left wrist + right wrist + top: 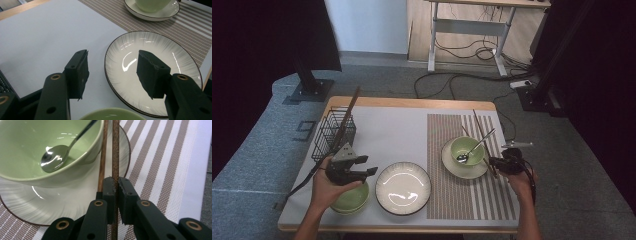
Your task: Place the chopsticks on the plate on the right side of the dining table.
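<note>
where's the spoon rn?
High view, right side: the spoon lies in the green bowl on the saucer on the striped mat, left of the chopsticks.

Glazed ceramic, dark wood, polished metal and matt black plastic

The chopsticks look like dark, fine-grained wood; the green bowl and white plate are glossy glazed ceramic, and the spoon is mirror-bright metal. The striped placemat is a rough weave, the right tongs are matt black plastic with brass-coloured rivets, and the basket at the left of the high view is black wire.
</note>
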The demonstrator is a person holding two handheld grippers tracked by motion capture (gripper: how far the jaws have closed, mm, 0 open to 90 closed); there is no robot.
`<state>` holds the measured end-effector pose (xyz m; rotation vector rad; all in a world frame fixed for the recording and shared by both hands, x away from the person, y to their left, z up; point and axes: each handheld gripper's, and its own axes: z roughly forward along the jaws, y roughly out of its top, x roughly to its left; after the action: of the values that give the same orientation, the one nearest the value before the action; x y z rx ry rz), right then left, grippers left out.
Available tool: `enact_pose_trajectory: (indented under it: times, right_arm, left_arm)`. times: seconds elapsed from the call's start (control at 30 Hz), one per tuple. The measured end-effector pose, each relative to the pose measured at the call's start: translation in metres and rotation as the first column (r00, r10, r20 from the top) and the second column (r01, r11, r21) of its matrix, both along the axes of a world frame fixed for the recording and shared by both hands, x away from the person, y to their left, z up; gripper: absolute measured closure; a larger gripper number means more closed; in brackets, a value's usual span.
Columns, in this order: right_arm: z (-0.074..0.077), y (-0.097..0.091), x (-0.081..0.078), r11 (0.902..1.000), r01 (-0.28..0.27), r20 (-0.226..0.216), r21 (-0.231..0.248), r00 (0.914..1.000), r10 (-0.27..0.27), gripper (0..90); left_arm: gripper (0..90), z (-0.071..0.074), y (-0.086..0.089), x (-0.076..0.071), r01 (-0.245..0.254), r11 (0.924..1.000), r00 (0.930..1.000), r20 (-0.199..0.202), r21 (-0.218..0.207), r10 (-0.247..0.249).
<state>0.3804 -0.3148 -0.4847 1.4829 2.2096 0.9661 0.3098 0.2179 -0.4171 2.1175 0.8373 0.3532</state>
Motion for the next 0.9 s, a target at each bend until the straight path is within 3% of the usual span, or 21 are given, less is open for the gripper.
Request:
enact_pose_trajectory:
  times: [0.47, 0.9]
  right_arm:
    - [-0.0016, 0.0030, 0.0046, 0.9998, 0.022, -0.030, 0.003, 0.9993, -0.022, 84.1]
    - [-0.0013, 0.0053, 0.0046, 0.9995, 0.026, -0.021, -0.015, 0.9994, -0.027, 84.6]
  left_arm:
    - [42.7, -0.0012, -0.0014, 0.0003, 0.005, 1.0000, 1.0000, -0.004, 0.003, -0.005]
    - [42.8, -0.0015, -0.0018, 0.0002, 0.007, 1.0000, 1.0000, -0.006, 0.003, -0.007]
